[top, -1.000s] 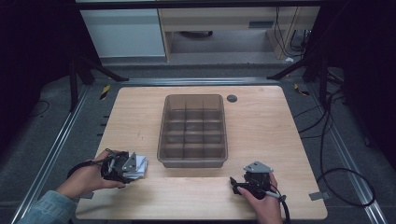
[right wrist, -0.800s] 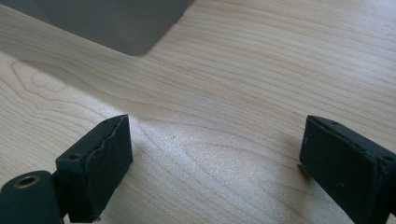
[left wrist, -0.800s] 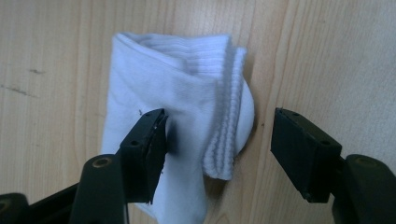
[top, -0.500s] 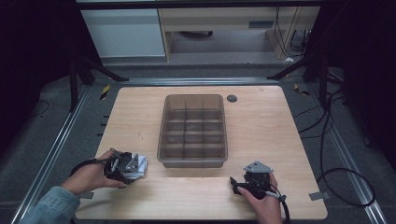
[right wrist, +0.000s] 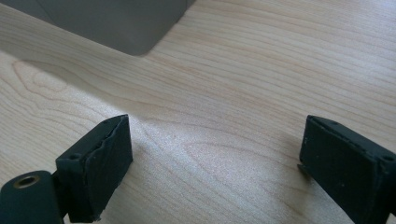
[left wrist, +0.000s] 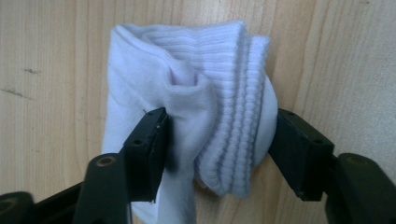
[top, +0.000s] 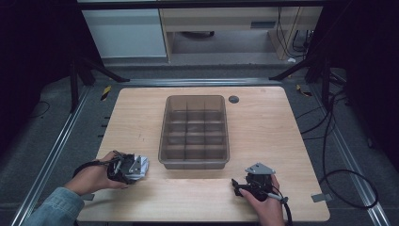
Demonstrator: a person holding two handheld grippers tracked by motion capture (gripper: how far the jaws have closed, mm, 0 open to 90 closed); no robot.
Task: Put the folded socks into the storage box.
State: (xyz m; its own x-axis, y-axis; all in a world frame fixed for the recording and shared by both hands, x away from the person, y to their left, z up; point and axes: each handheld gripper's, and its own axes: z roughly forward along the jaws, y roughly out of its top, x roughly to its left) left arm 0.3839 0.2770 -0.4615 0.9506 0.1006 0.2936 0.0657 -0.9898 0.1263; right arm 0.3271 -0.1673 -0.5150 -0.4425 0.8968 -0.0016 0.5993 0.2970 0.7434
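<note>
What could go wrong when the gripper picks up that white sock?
The left gripper pinches only part of the rolled white sock, so it might unroll or slip out. The loose end hanging down could also catch on the rim of the divided bin beside it.

Divided bin (top: 194, 160) blocks table (top: 263, 117) centre; bare wood both sides, far edge, and near strip.
</note>
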